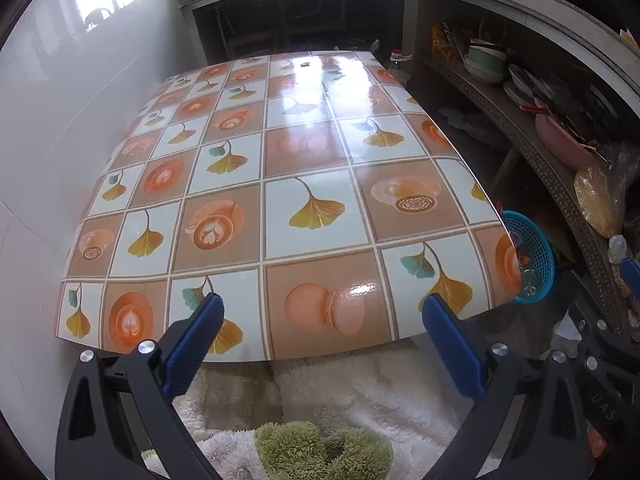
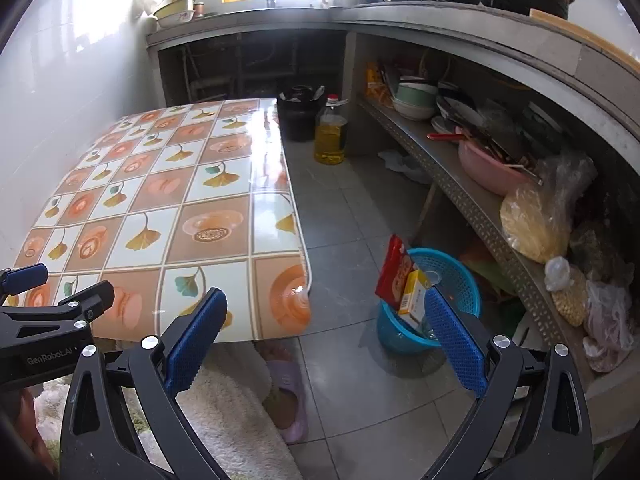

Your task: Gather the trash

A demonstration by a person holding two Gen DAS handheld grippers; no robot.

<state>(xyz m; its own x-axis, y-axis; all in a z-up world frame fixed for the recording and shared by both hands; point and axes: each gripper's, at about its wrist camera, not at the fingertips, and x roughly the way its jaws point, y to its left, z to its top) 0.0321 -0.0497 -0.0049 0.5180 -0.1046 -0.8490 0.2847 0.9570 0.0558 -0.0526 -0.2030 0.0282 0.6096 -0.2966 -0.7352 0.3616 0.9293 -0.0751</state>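
Collection looks finished: a red packet [image 2: 394, 272] and yellow box [image 2: 414, 294] stand in the blue basket [image 2: 460, 276], lower right. Left gripper [image 1: 322, 340] and right gripper [image 2: 326, 336] gape wide, empty; next, probably withdrawal.

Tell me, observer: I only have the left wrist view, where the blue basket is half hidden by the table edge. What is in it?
Observer: In the right wrist view, a red packet and a yellow box stick up out of the blue basket.
Operator: Is the right gripper holding anything?
Observer: No, the right gripper is open and empty.
Operator: Anything on the floor beyond the table?
Observer: An oil bottle stands beside a black bin.
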